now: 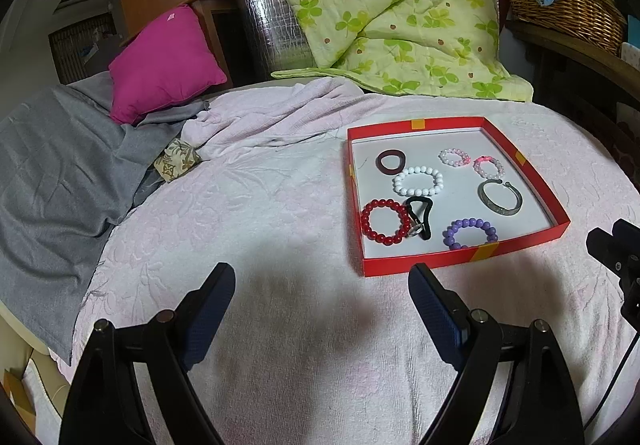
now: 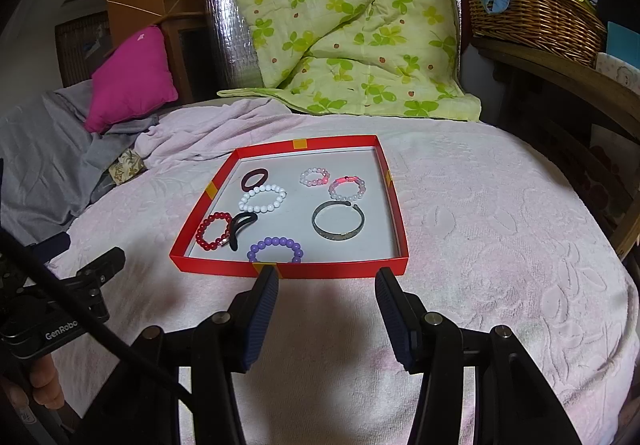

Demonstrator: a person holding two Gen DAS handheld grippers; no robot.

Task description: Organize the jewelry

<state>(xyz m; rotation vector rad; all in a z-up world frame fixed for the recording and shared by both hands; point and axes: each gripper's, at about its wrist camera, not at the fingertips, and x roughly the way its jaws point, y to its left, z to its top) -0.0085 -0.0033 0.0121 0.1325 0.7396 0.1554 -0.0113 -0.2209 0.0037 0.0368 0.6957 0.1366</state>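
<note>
A shallow red box lid (image 1: 460,256) (image 2: 288,271) lies on the bed and holds several pieces: a red bead bracelet (image 1: 385,221) (image 2: 212,231), a black hair tie (image 1: 419,216) (image 2: 240,227), a white bead bracelet (image 1: 418,181) (image 2: 263,198), a purple bead bracelet (image 1: 470,233) (image 2: 275,249), a silver bangle (image 1: 501,197) (image 2: 338,225), a dark ring (image 1: 390,161) (image 2: 255,179) and two small pink bead bracelets (image 1: 454,157) (image 2: 346,187). My left gripper (image 1: 322,287) is open and empty, left of the lid. My right gripper (image 2: 327,283) is open and empty, just before the lid's near edge.
The bed has a pale pink towel cover (image 1: 260,213). A grey blanket (image 1: 52,173) and magenta pillow (image 1: 164,65) lie at the left. A green clover quilt (image 2: 344,21) hangs at the back. A wicker basket (image 2: 532,5) stands on a wooden shelf at the right.
</note>
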